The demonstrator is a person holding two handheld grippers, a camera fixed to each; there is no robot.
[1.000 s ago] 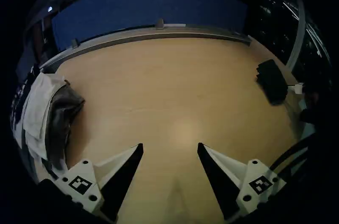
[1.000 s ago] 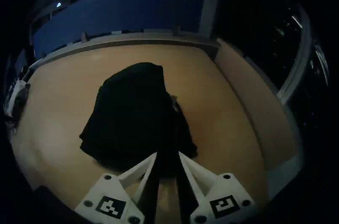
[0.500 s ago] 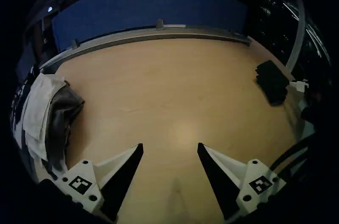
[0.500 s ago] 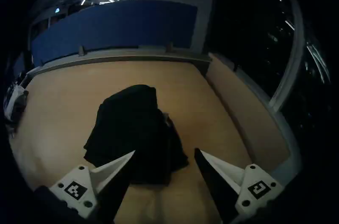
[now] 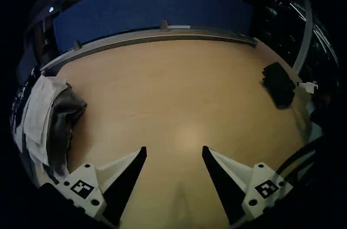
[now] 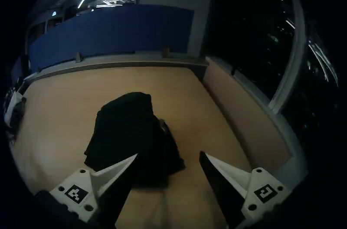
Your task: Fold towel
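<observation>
The right gripper (image 6: 168, 154) has released the black towel (image 6: 126, 133). One second ago its jaws were pressed together on the near edge of the cloth. They are now spread wide, and the gripper has drawn back and up, so the towel sits lower and smaller in the right gripper view. The towel lies as a compact folded bundle on the bench (image 6: 56, 112), just ahead of the open jaws and not touching them.

The left gripper (image 5: 174, 147) has not moved. Its jaws are spread over bare bench (image 5: 173, 86), well apart from the towel (image 5: 278, 83), which appears at the far right of the left gripper view.

A stack of white and grey cloths (image 5: 47, 116) rests at the left bench edge (possibly further items to be folded).

Assessment: the release indicates that the fold on this towel is likely complete. No grasp is in hand.
</observation>
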